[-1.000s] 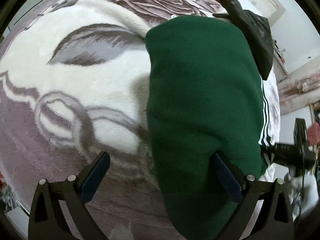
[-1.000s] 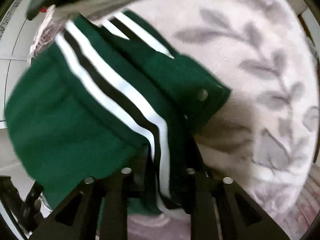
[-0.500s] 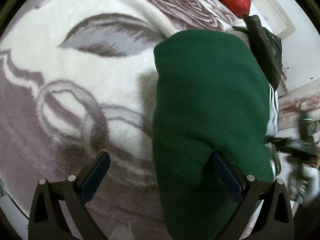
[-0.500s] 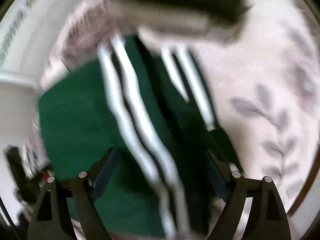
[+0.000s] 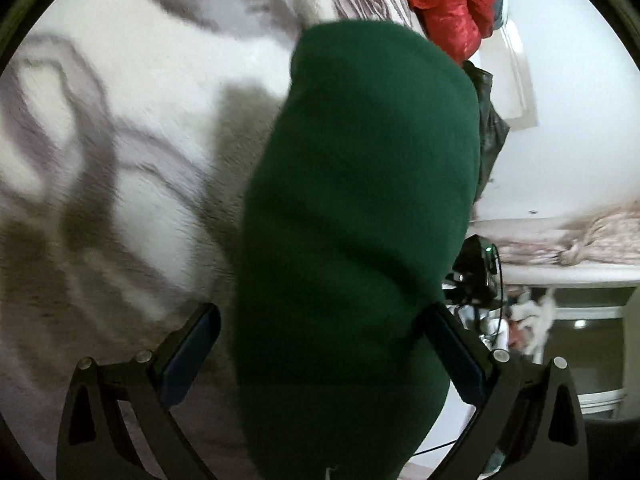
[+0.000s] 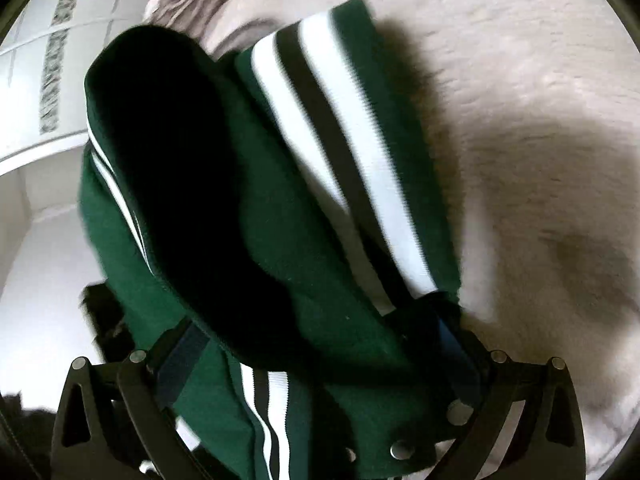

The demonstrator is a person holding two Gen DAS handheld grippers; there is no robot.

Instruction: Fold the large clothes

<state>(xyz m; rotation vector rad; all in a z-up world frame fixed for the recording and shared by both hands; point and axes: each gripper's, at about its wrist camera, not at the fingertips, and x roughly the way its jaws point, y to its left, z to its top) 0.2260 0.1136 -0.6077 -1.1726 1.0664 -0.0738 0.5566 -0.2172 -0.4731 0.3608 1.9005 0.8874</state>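
With both the left gripper (image 5: 316, 354) and right gripper (image 6: 316, 360) spread wide under the green jacket (image 5: 360, 200), we should lower it evenly onto the blanket (image 5: 120, 120).

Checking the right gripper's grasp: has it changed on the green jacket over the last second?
Yes. The right gripper, shut on the striped hem a second ago, is now open, its fingers wide apart around the green jacket over the blanket.

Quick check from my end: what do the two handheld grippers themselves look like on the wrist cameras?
Both match. The left gripper and the right gripper have matte black frames with triangular cut-outs and round silver fasteners. Their fingers carry dark blue pads. No cables, markings or sleeves show on them.
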